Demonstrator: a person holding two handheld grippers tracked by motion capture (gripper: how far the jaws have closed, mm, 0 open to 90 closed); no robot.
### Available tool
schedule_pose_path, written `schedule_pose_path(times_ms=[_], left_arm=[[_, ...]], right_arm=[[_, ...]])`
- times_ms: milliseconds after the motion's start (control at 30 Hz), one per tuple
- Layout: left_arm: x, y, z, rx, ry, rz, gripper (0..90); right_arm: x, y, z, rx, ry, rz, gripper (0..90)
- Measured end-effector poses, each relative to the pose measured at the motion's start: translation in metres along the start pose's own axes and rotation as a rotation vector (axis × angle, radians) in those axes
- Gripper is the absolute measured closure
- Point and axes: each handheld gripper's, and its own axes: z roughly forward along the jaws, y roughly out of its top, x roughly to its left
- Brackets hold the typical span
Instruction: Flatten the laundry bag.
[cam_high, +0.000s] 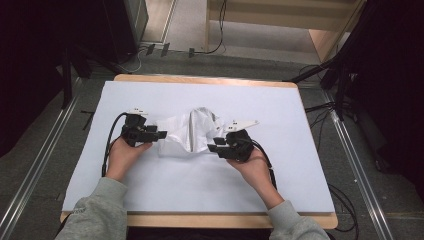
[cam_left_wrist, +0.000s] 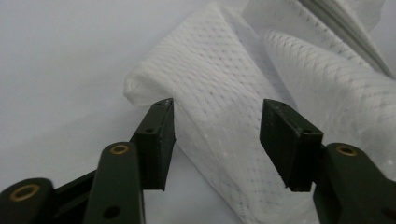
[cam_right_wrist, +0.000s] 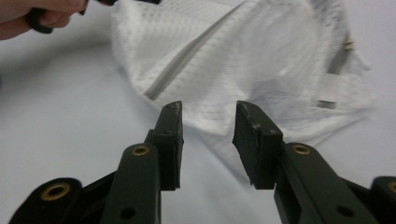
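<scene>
Found the white mesh bag (cam_high: 187, 132) crumpled just above the middle of the high view, on the pale sheet (cam_high: 200, 185) covering the table, its zip (cam_high: 191, 131) running as a raised ridge through the heap. Not flat, not folded, no edge squared off.

Saw the left gripper (cam_high: 161, 135) at the left edge of the bag, left of centre in the frame. In its own view, jaws stood well apart, left gripper (cam_left_wrist: 217, 135) straddling a rounded fold of the mesh (cam_left_wrist: 224, 93); pads not pressing on the cloth, as far as could be told.

Saw the right gripper (cam_high: 214, 146) at the lower right edge of the bag, right of centre. In its own view, jaws stood moderately apart with a clear gap, right gripper (cam_right_wrist: 208, 140) aimed at the near hem of the mesh (cam_right_wrist: 233, 60), the cloth lying just beyond the tips and gripped by neither pad. Caught the other hand (cam_right_wrist: 37, 14) at the upper left corner of that view.

Judged the work as early: both claws placed at opposite sides, nothing clamped. Left to do, by that reading: closing on each edge, pulling the bag out flat, then smoothing or folding it.
</scene>
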Motion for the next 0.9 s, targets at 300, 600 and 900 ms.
schedule_pose_path(times_ms=[300, 600, 900], left_arm=[[0.009, -0.005, 0.005, 0.038, -0.049, -0.055, 75.4], [0.005, -0.009, 0.002, 0.028, -0.059, -0.040, 90.0], [0.006, -0.015, -0.003, 0.021, -0.062, -0.054, 90.0]], right_arm=[[-0.026, 0.010, 0.016, 0.012, -0.070, 0.011, 55.0], [-0.041, 0.022, 0.043, 0.025, -0.078, 0.024, 44.6], [-0.043, 0.027, 0.061, 0.050, -0.062, 0.035, 84.4]])
